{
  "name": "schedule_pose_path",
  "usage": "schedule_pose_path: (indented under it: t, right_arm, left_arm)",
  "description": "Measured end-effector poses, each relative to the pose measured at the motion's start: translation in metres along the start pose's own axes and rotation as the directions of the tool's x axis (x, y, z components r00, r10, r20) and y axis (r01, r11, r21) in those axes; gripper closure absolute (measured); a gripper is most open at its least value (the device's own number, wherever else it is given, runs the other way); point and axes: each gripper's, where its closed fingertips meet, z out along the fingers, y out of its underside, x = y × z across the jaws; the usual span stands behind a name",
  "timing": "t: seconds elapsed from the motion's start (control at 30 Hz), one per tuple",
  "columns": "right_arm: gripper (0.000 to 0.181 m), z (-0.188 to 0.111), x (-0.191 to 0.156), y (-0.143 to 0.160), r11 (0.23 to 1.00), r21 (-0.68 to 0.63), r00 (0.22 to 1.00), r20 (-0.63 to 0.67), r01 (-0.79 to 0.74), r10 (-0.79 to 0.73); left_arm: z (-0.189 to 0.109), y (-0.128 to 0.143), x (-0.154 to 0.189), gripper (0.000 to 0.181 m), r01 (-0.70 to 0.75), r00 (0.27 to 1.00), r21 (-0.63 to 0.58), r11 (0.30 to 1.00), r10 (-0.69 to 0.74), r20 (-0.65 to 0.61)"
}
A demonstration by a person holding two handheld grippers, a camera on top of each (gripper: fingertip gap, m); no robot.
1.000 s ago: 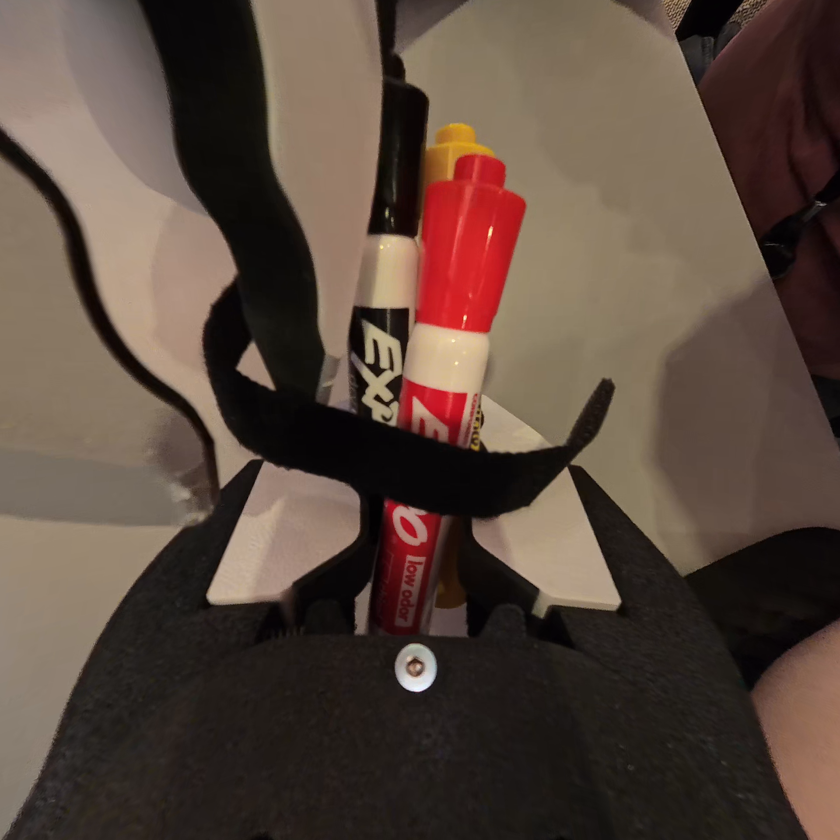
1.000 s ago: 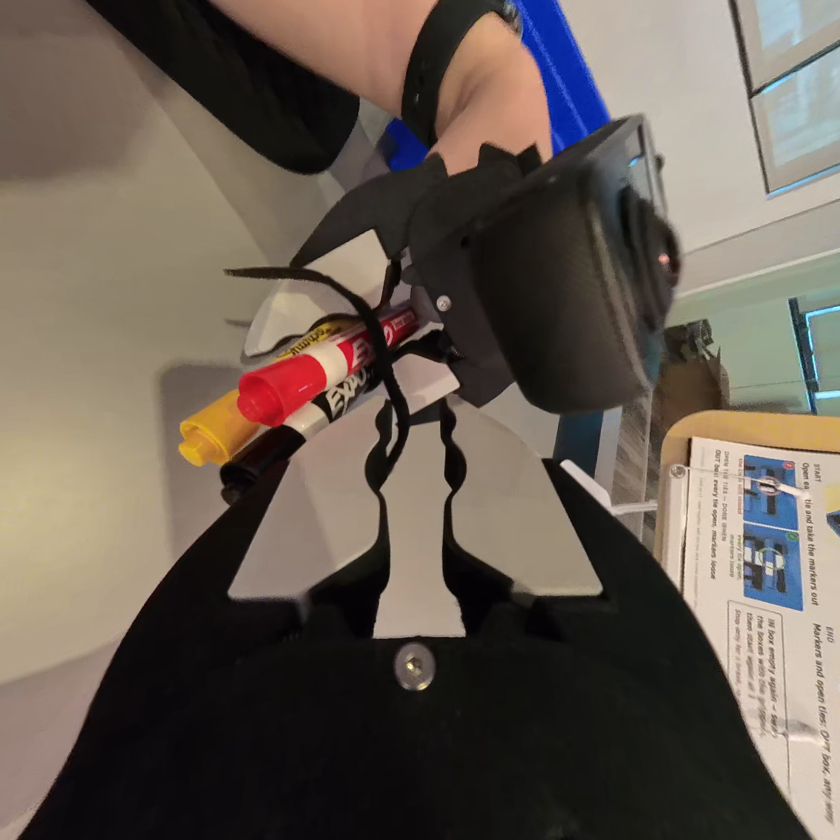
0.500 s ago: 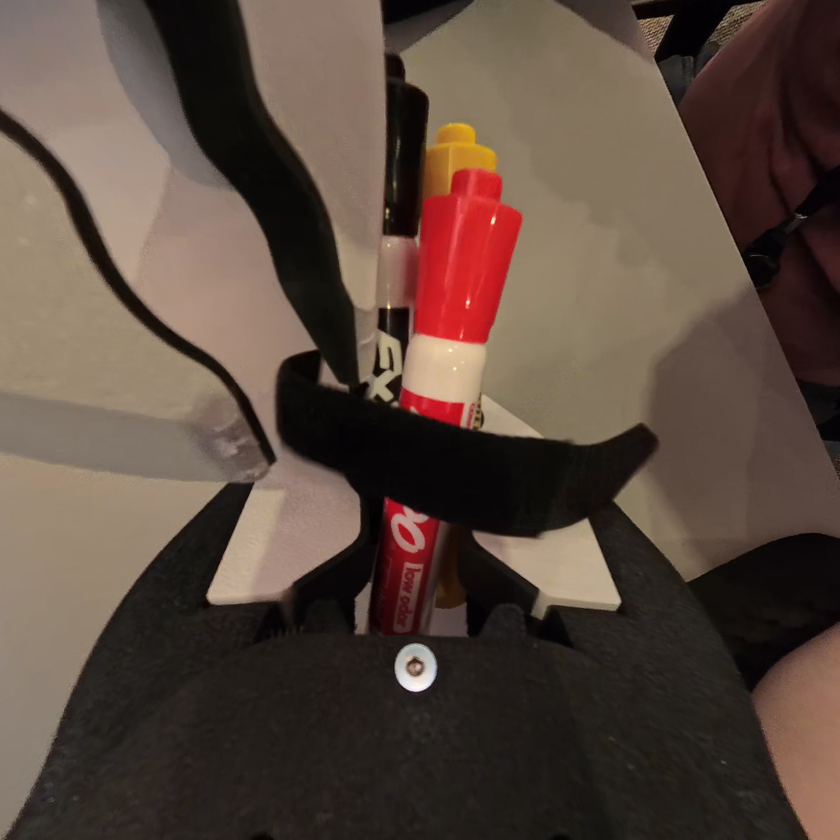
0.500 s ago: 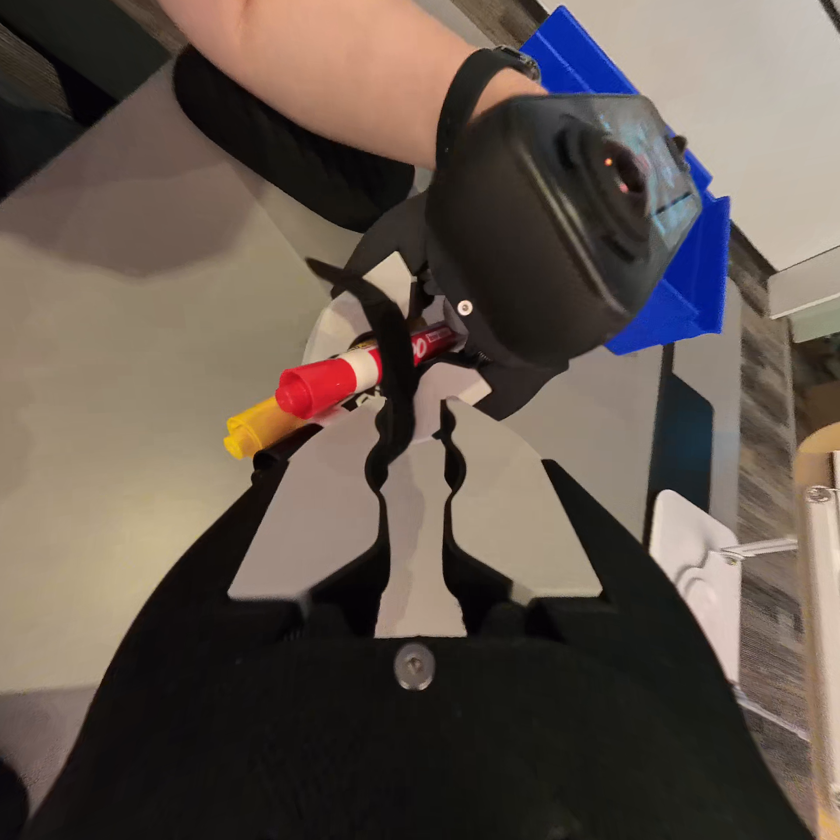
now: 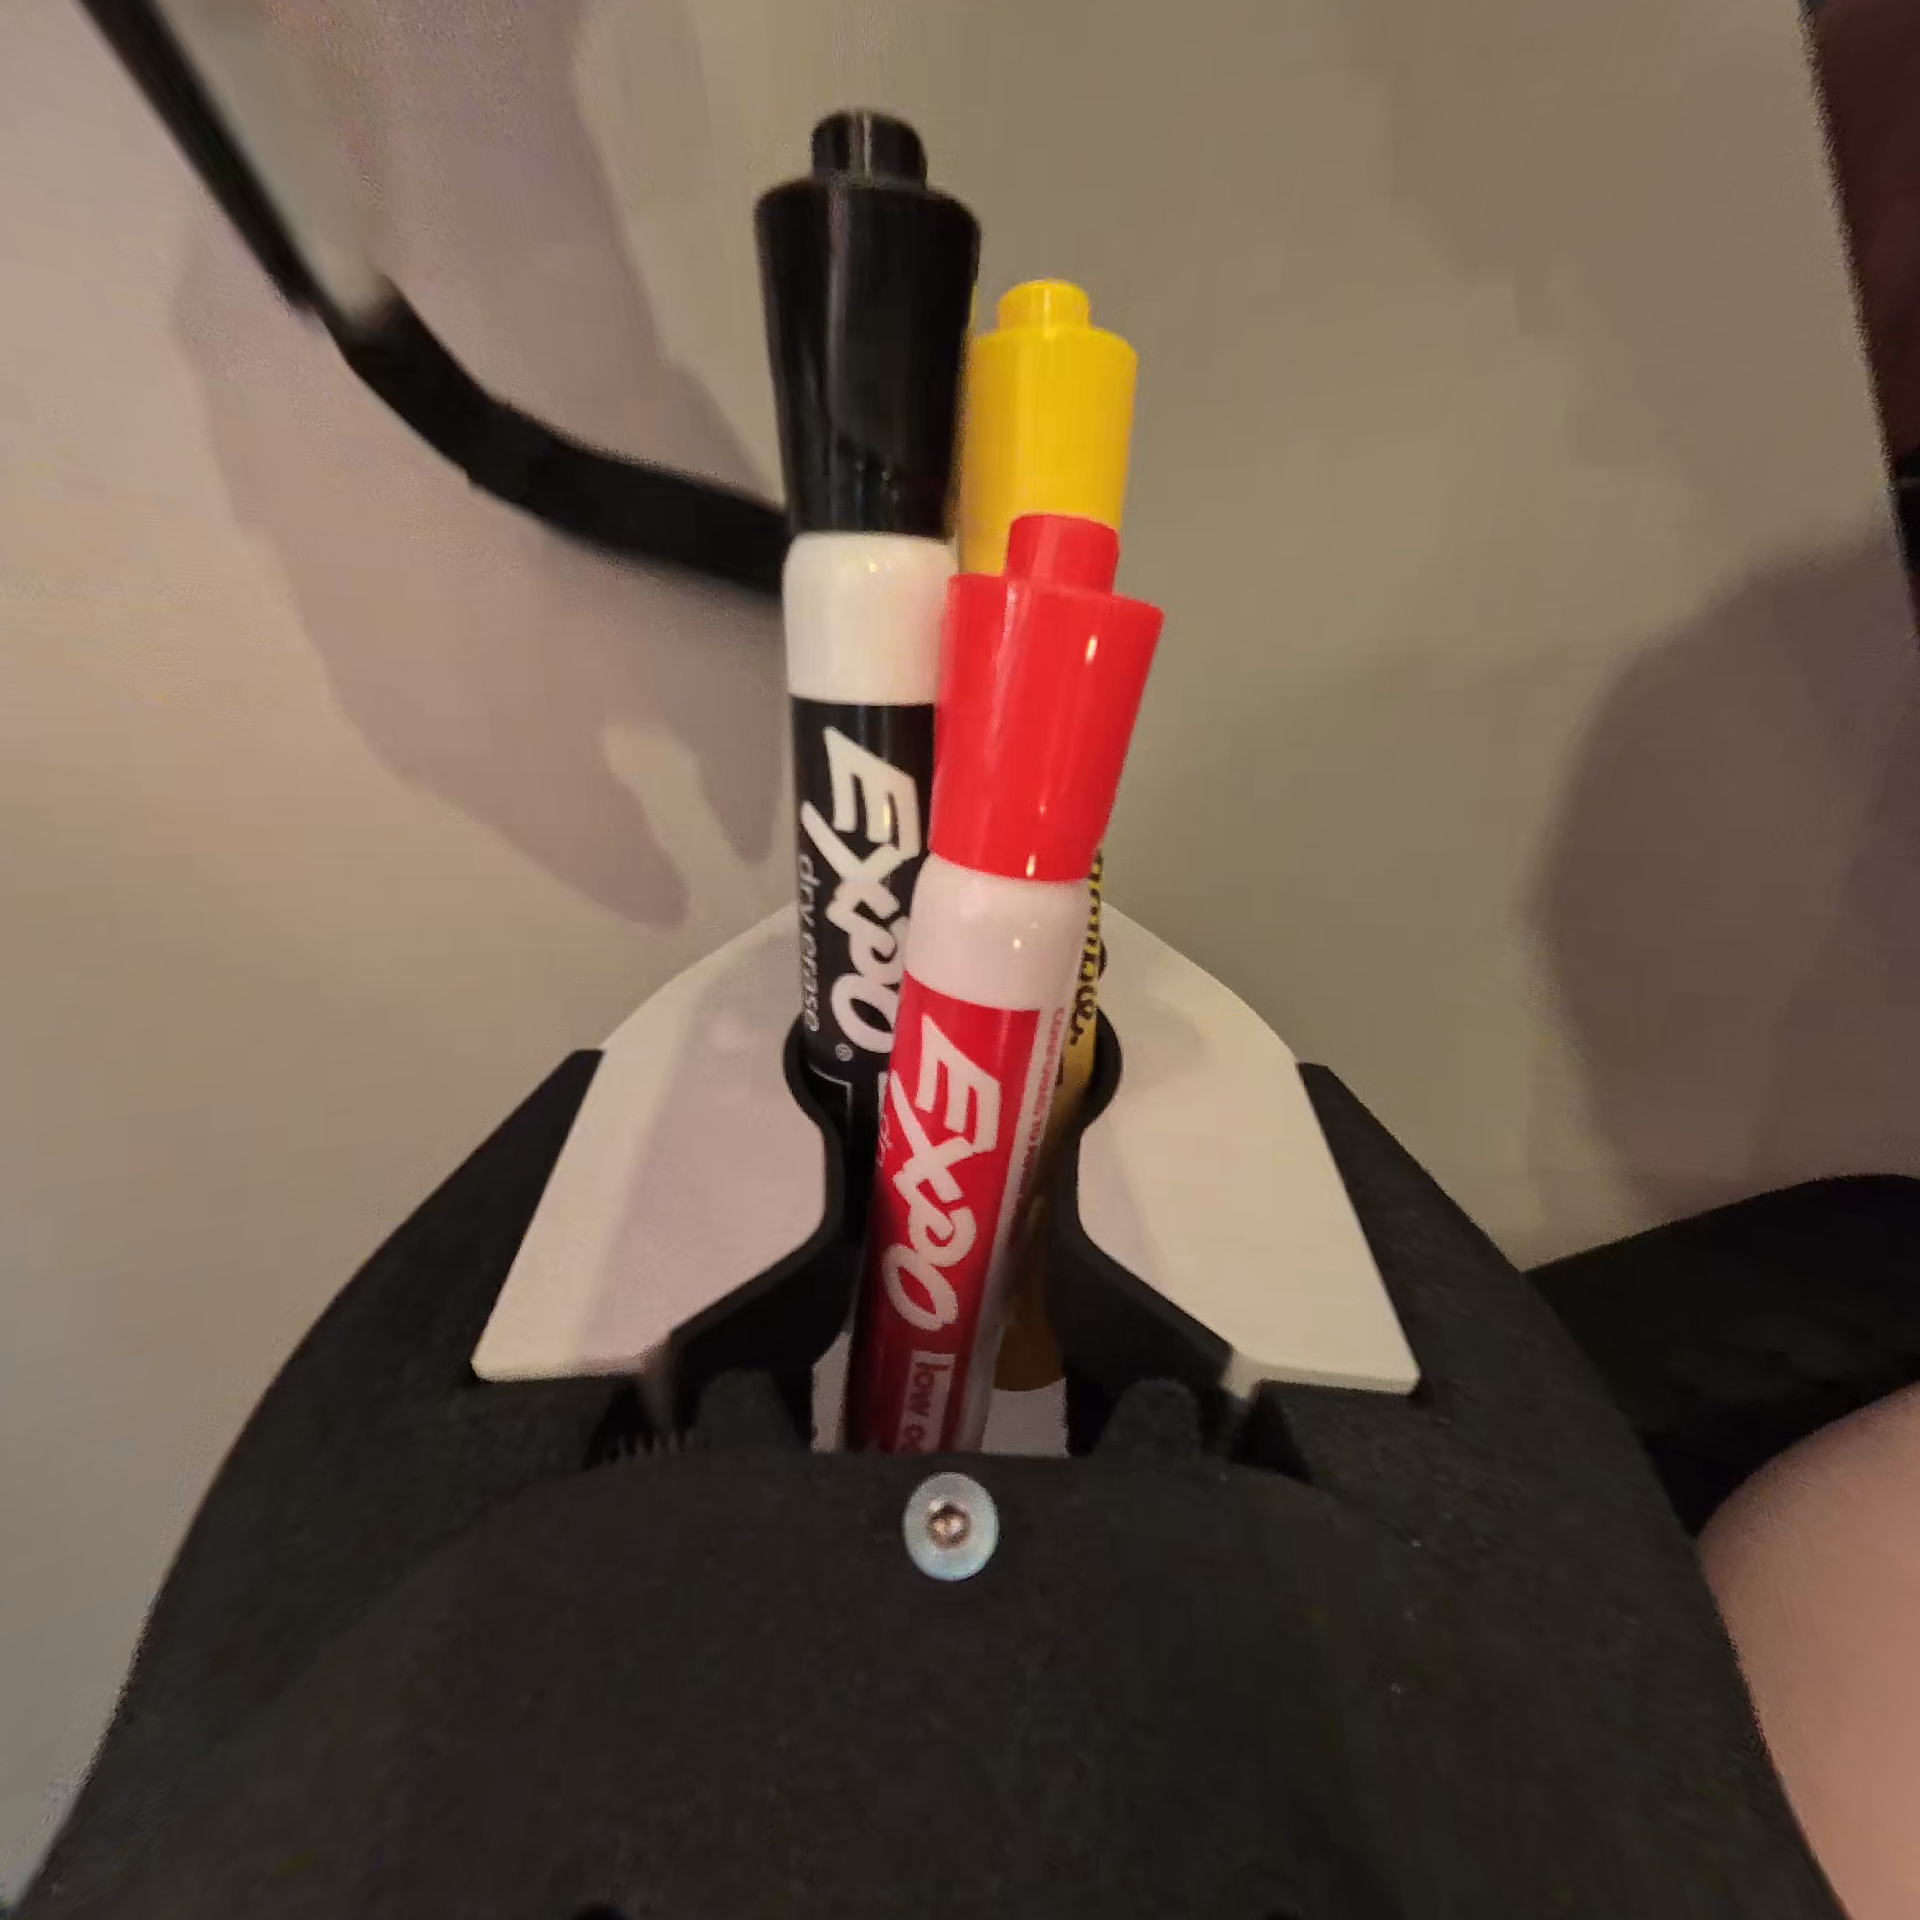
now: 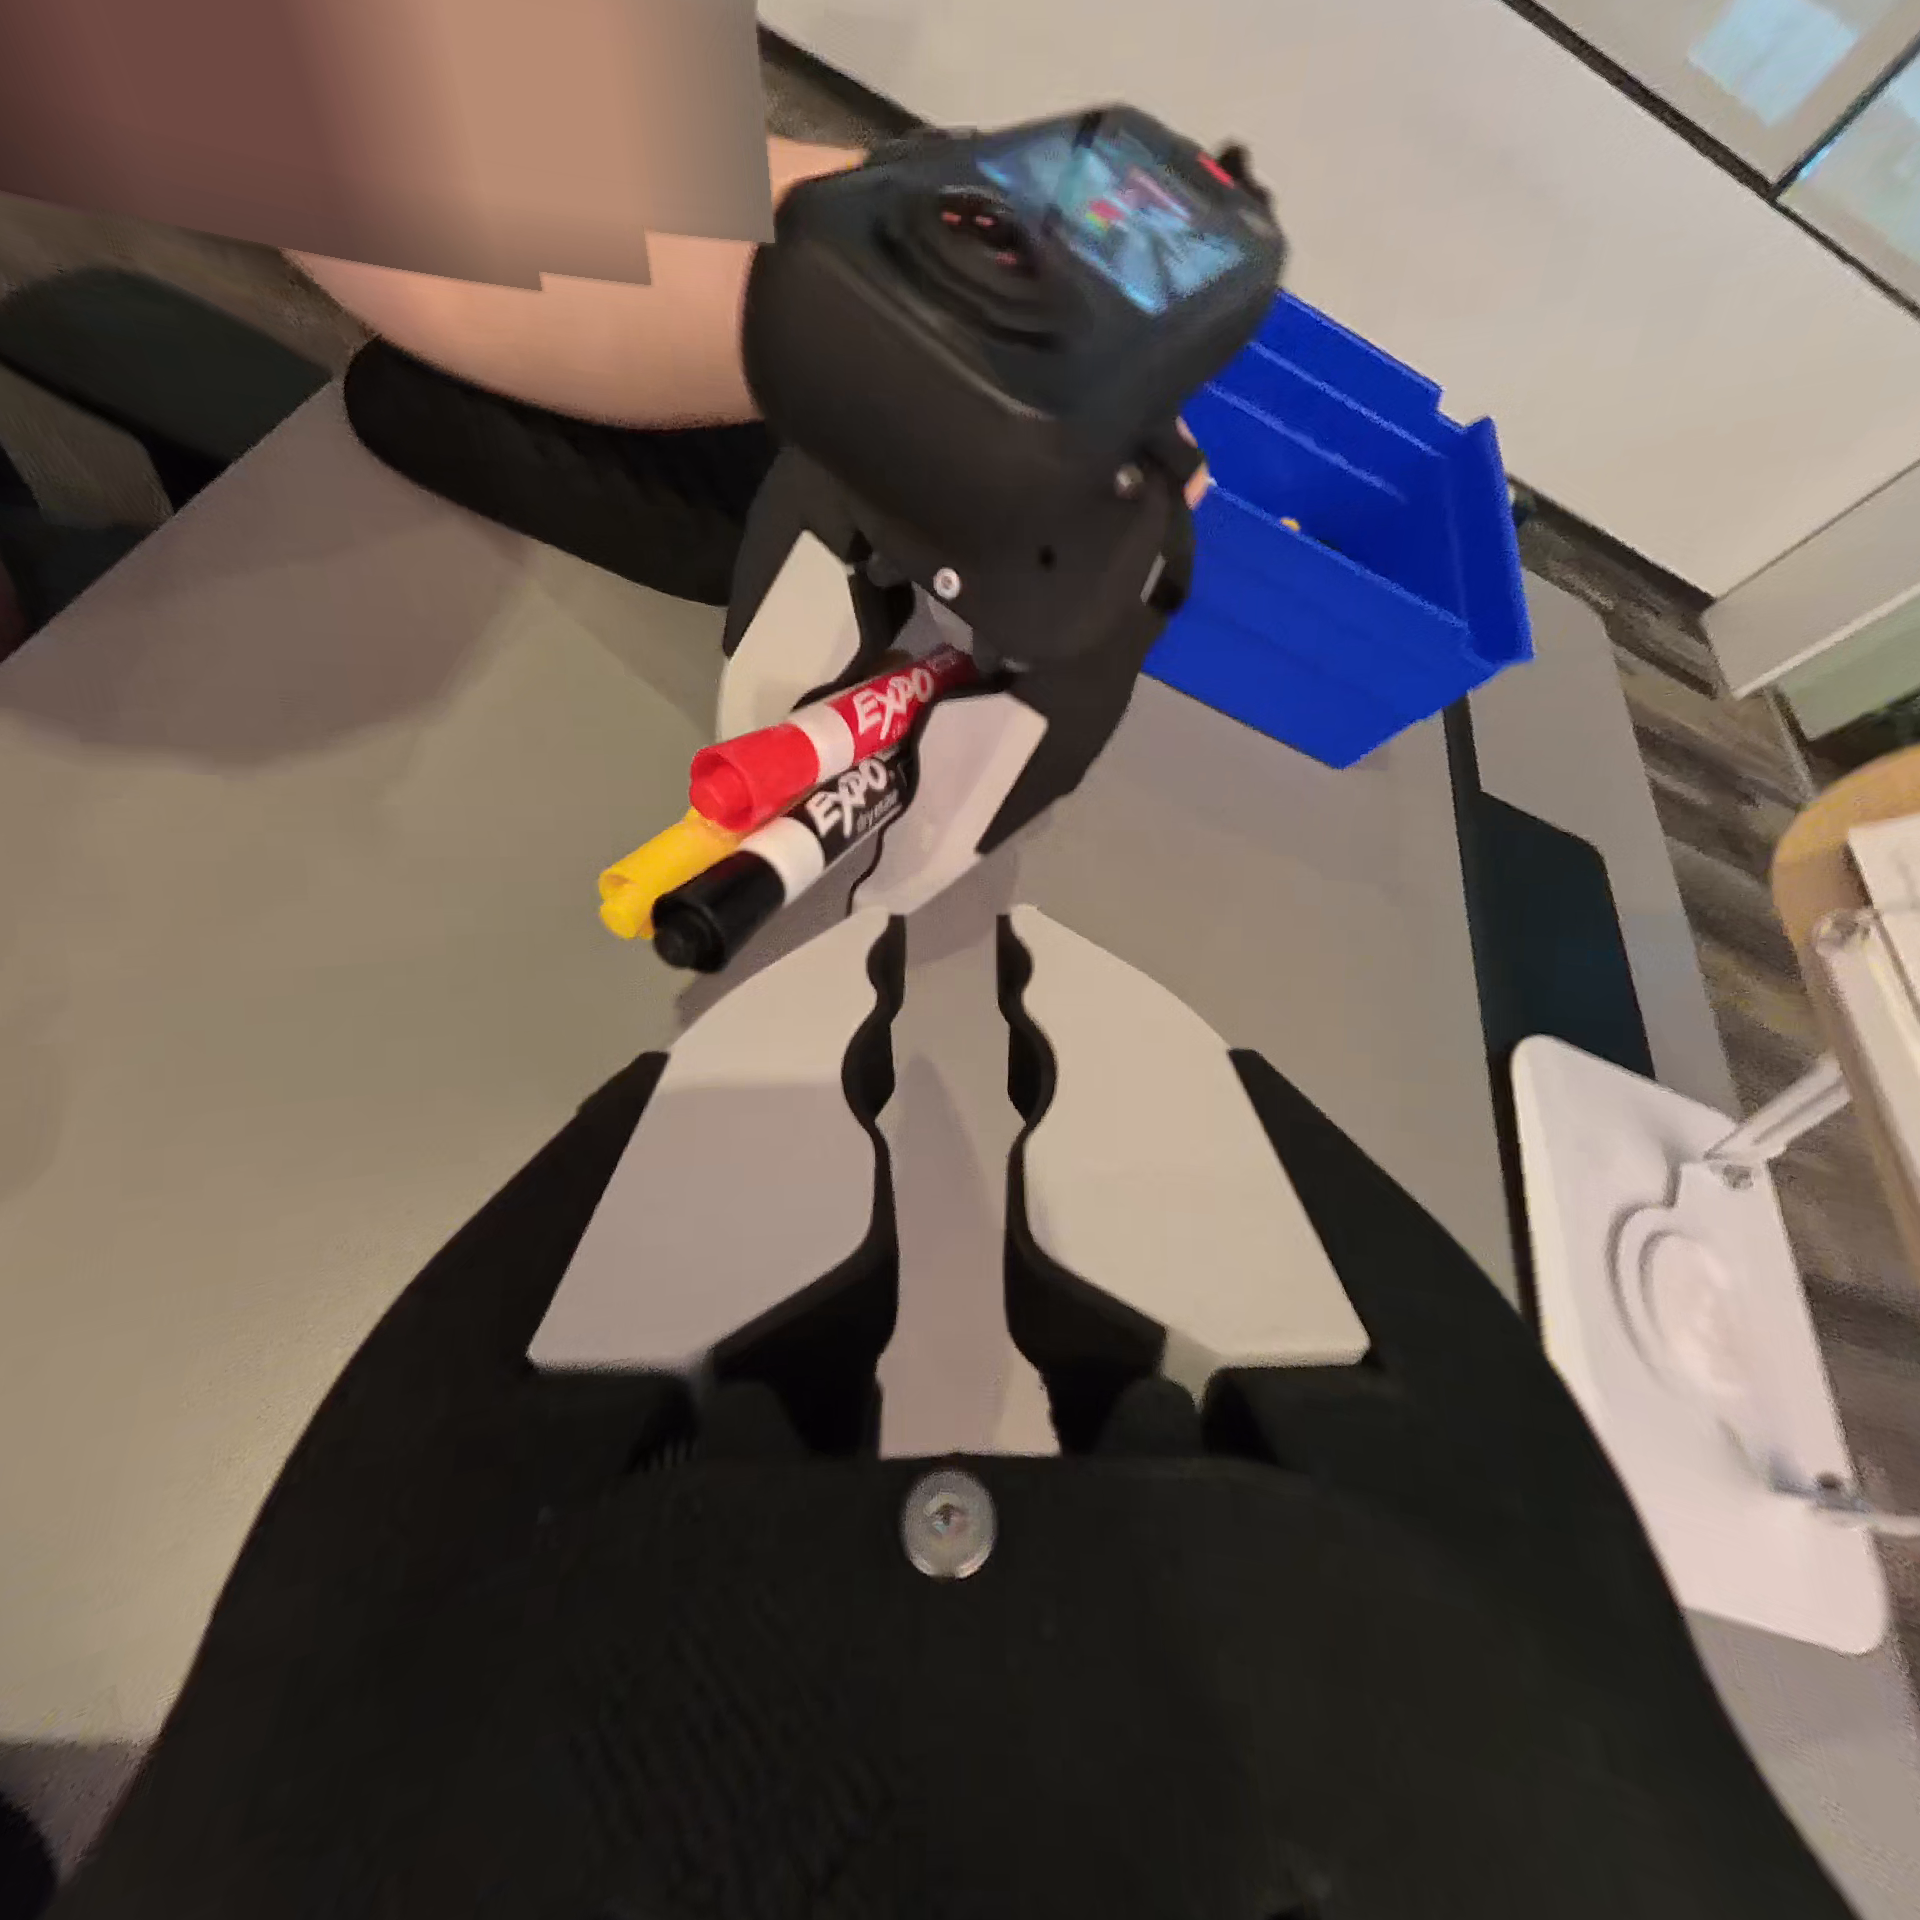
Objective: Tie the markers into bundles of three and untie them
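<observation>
My left gripper (image 5: 951, 935) is shut on three markers held side by side, caps pointing away: a black one (image 5: 862, 416), a yellow one (image 5: 1044, 416) and a red one (image 5: 1039, 727). No strap is around them. A black strap (image 5: 582, 478) runs, blurred, from the upper left to behind the black marker. My right gripper (image 6: 951, 920) has its jaws nearly together, just in front of the marker caps. The strap does not show in its own view. That view shows the left gripper (image 6: 821, 800) with the red (image 6: 790, 753), black (image 6: 748, 883) and yellow (image 6: 655, 868) markers.
A grey table (image 6: 312, 987) lies under both grippers. A blue bin (image 6: 1351, 582) stands behind the left gripper. A white stand base (image 6: 1683, 1351) is at the right edge. A person's forearm (image 6: 520, 343) rests on a black pad (image 6: 540, 488) at the far left. About 11 centimeters separates my left fingertips from my right.
The strap that looped around the markers has come off them and been drawn away to the upper left. The right gripper has pulled back and the black marker now shows in full.
</observation>
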Motion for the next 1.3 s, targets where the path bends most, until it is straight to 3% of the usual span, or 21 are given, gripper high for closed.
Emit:
schedule_pose_path:
  t: [0.1,0.23,0.43,0.6,0.7,0.87,0.93,1.13,1.23,1.3]
  right_arm:
    - [0.165,-0.003,0.008,0.016,0.997,0.017,0.997,0.0,-0.08,0.08]
    - [0.165,0.01,0.0,0.027,0.996,-0.028,0.995,0.048,-0.082,0.083]
    - [0.164,0.029,-0.004,0.04,0.991,-0.053,0.988,0.084,-0.124,0.128]
    - [0.154,0.04,0.007,0.026,0.997,0.017,0.997,-0.016,-0.076,0.077]
    - [0.151,0.052,0.013,0.03,0.998,-0.008,0.996,-0.072,-0.063,0.062]
    - [0.152,0.065,0.024,0.037,0.999,-0.027,0.986,-0.165,-0.038,0.033]
    - [0.161,0.067,0.023,0.04,0.998,-0.045,0.987,-0.16,-0.032,0.025]
    - [0.162,0.062,0.023,0.044,0.998,-0.058,0.986,-0.164,-0.016,0.006]
    - [0.135,0.055,0.028,0.035,1.0,-0.024,0.98,-0.201,-0.004,-0.001]
    - [0.138,0.038,0.029,0.026,1.0,-0.022,0.977,-0.211,0.001,-0.006]
  left_arm:
    - [-0.001,0.031,-0.016,0.139,0.065,0.994,-0.149,0.987,-0.051,0.094]
    - [-0.002,0.058,-0.03,0.138,0.171,0.977,-0.229,0.958,-0.136,0.163]
    - [-0.003,0.056,-0.045,0.139,0.246,0.953,-0.19,0.95,-0.201,0.228]
    - [0.003,0.065,-0.058,0.139,0.302,0.93,-0.214,0.929,-0.239,0.278]
    - [0.005,0.066,-0.061,0.139,0.356,0.914,-0.199,0.913,-0.297,0.276]
    - [0.002,0.062,-0.064,0.139,0.395,0.897,-0.156,0.905,-0.343,0.279]
    - [0.001,0.06,-0.064,0.139,0.394,0.896,-0.145,0.907,-0.345,0.28]
    - [-0.001,0.063,-0.061,0.139,0.396,0.899,-0.158,0.905,-0.346,0.269]
    - [-0.001,0.061,-0.062,0.139,0.386,0.902,-0.149,0.91,-0.338,0.269]
    - [0.0,0.06,-0.062,0.139,0.381,0.904,-0.141,0.914,-0.336,0.264]
